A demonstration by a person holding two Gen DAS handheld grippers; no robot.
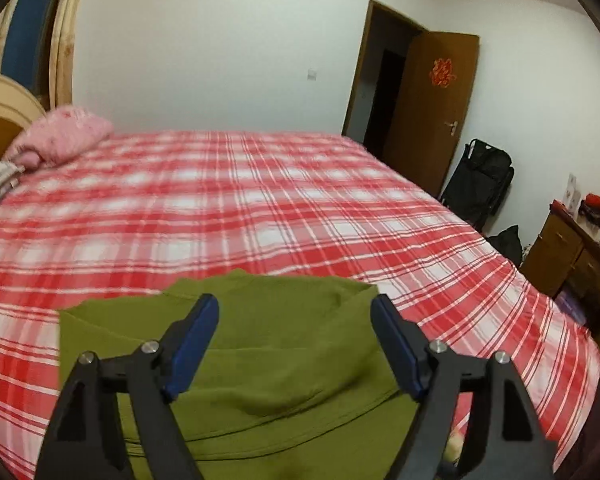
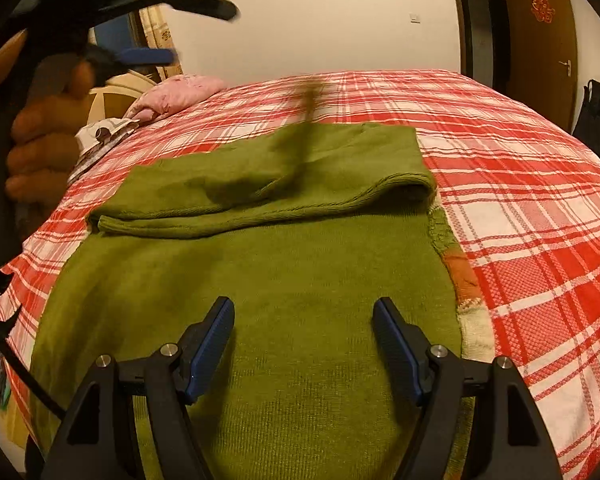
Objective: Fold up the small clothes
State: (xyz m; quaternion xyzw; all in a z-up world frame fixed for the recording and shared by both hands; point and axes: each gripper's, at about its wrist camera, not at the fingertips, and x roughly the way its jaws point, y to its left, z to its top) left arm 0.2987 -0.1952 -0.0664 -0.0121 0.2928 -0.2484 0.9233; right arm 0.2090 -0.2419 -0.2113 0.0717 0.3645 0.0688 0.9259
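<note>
Olive-green knit, a small sweater (image 2: 260, 272), lies spread on a bed covered by a red-and-white plaid sheet (image 2: 540, 216). Seen from the right wrist, its far part is folded back over the body: a doubled band runs from about 9 o'clock to 2 o'clock across the middle of the view, with a ribbed edge facing the camera. Along the garment's 3 o'clock side a strip of lighter, multicoloured knit (image 2: 466, 276) shows beside the green; what it belongs to cannot be told.

The right gripper (image 2: 304, 322) hangs over the near part of the sweater, its blue-padded jaws spread wide with only flat cloth beneath the gap and nothing pinched. At 10 o'clock in the same view, blurred, a person's hand (image 2: 40, 136) grips the other tool.

From the left wrist, the left gripper (image 1: 296, 320) likewise stands spread apart above the green cloth (image 1: 268, 368), its pads clear of the fabric and holding nothing. The sweater fills the 6 o'clock part of that view, with the plaid sheet (image 1: 260, 200) stretching away behind it.

A pink pillow (image 1: 60, 136) sits at 10 o'clock by a wooden headboard (image 1: 4, 108), and a brown door (image 1: 432, 108) stands ajar at 2 o'clock.
</note>
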